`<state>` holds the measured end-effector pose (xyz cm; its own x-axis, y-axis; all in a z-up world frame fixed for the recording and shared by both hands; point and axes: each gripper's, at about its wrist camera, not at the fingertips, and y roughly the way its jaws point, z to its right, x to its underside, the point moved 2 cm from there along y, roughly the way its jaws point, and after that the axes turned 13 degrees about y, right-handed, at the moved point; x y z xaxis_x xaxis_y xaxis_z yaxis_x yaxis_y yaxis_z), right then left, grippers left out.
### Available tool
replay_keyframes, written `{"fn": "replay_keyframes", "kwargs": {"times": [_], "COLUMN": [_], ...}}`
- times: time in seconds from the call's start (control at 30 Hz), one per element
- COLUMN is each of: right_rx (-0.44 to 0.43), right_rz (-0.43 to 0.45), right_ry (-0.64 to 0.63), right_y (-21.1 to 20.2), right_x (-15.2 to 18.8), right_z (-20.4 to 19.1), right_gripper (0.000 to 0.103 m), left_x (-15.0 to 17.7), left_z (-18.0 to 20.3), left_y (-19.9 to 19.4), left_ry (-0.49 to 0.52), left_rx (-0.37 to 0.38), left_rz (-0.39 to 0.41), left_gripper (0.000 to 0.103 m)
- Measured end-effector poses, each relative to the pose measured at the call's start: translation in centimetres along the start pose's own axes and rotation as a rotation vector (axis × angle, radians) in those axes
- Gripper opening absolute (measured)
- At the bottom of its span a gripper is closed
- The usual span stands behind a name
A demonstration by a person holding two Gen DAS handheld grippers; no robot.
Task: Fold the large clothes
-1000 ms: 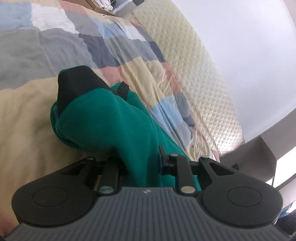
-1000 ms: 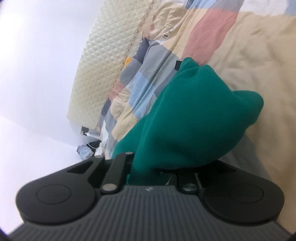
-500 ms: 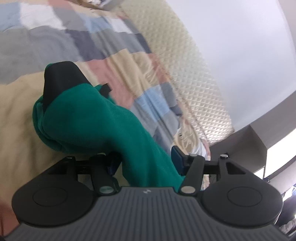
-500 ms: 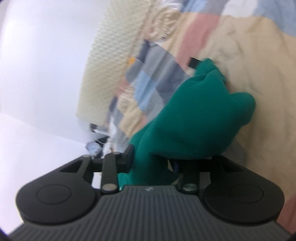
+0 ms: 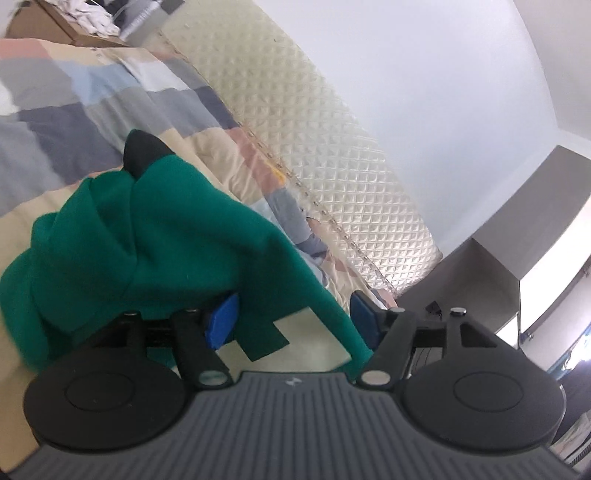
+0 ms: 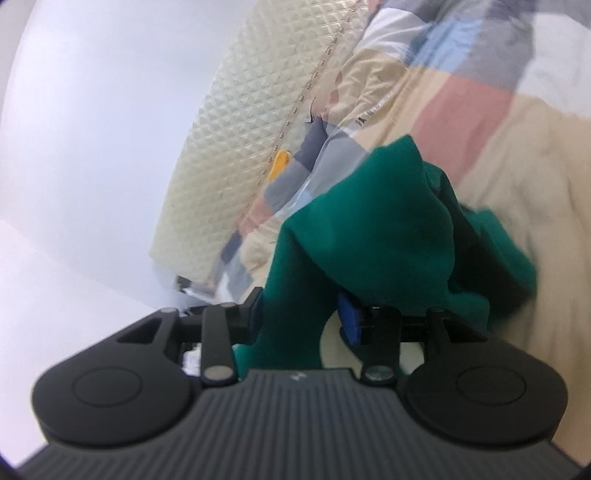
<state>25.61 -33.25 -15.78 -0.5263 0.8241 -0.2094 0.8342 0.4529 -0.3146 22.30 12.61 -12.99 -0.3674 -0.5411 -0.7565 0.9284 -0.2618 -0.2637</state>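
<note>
A large green garment [image 5: 147,236] with a black part [image 5: 142,155] lies bunched on the patchwork quilt [image 5: 66,122]. My left gripper [image 5: 291,319] is right at its near edge. Its jaws are opening, and a green fold and a dangling tab hang loose between the blue pads [image 5: 221,321] without being pressed. In the right wrist view the same garment [image 6: 373,229] is heaped ahead. My right gripper [image 6: 301,317] stands open around a hanging strip of the green cloth, with a gap beside its blue pad [image 6: 349,321].
A cream quilted panel [image 5: 332,155] runs along the bed's far side against a white wall. A grey cabinet [image 5: 498,251] stands at the right. A cardboard box [image 5: 44,22] with white items sits beyond the quilt. A small yellow object [image 6: 279,162] lies by the panel.
Both grippers were shut on the green cloth a second ago; their jaws have since spread apart. Both views have shifted and pulled back, and the garment has slumped onto the quilt.
</note>
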Motion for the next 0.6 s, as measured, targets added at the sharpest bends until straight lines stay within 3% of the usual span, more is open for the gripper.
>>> {"fn": "replay_keyframes", "kwargs": {"times": [0.2,0.37,0.5,0.6], "right_rx": [0.034,0.105,0.208,0.240], "right_rz": [0.010,0.086,0.048,0.025], "right_ry": [-0.183,-0.351,-0.544,-0.561], "right_y": [5.6,8.9,13.4,15.4], "right_x": [-1.4,-1.1,-0.3,-0.7], "right_z": [0.2,1.1,1.7,2.7], "right_gripper": [0.049,0.047,0.048,0.048], "left_x": [0.4,1.4,2.0,2.4], "left_z": [-3.0,-4.5,-5.5,-5.3], "left_y": [6.5,10.5,13.2,15.0], "left_ry": [0.039,0.129,0.189,0.267], "left_rx": [-0.064,-0.144,-0.175,-0.208], "left_rz": [-0.075,-0.131,-0.178,-0.212], "left_gripper": [0.072,0.071,0.071,0.071]}}
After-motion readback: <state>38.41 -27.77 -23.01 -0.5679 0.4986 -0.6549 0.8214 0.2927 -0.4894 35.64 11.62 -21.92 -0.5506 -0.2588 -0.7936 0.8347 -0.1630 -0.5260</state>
